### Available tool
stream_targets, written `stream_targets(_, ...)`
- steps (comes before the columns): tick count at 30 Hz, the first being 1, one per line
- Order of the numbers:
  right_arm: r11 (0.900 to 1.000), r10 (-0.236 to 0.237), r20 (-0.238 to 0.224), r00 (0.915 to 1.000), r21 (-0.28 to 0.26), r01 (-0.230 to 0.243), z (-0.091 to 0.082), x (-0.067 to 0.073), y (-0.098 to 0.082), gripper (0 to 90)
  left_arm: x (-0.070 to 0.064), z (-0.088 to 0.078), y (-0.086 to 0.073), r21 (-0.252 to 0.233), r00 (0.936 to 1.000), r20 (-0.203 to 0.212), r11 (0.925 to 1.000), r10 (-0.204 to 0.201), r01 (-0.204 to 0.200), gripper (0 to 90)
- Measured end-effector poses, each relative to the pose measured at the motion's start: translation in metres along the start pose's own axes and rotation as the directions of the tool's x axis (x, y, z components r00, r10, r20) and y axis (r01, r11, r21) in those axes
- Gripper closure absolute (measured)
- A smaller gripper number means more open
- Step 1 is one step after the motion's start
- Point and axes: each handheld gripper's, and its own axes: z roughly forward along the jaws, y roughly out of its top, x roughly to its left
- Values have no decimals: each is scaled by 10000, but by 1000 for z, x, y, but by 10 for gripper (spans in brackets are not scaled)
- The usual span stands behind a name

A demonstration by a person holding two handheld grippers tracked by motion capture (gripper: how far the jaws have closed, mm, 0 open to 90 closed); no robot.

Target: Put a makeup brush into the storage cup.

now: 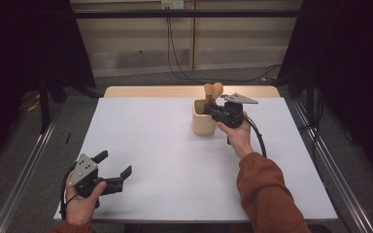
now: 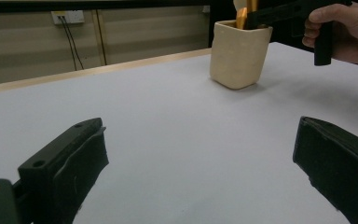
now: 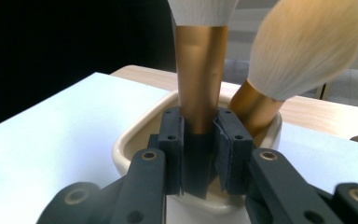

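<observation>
Near the middle of the high view, a bit to the right, the right gripper (image 1: 212, 111) sits at the top of a cream cup (image 1: 203, 124) on the white table (image 1: 175, 160). In the right gripper view its two black jaws are squeezed tight on the gold handle of one makeup brush (image 3: 199, 84), which stands almost straight up inside the cup (image 3: 135, 140). A second brush (image 3: 303, 51) leans to the upper right of that frame, its fluffy head (pale and soft) well above the rim and its gold handle down in the cup just beside the held one. At the lower left of the high view, the left gripper (image 1: 114, 164) rests in a hand near the table's front edge, far from the cup. Its jaws are spread wide with nothing between them, and the left gripper view shows bare table in the gap, with the cup (image 2: 238, 53) at the upper right.
</observation>
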Motion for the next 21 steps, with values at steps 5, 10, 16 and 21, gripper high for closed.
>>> stream_targets(5, 9999, -56, 81, 10000, 149, 55, 1, -1, 0, 745, 1, 2, 0, -69, 9996, 113, 9997, -248, 249, 27)
stream_targets(10, 9999, -54, 117, 9999, 158, 52, 0, -1, 0, 735, 0, 1, 0, -18, 9999, 98, 10000, -66, 66, 27)
stream_targets(16, 9996, -112, 90, 9999, 258, 109, 0, 1, 1, 705, -1, 1, 0, 0, 10000, 41, 10000, -31, 31, 28)
stream_targets(21, 9996, -101, 69, 9999, 248, 99, -2, 2, 2, 650, -1, 1, 0, 4, 10000, 4, 10000, 18, -18, 29)
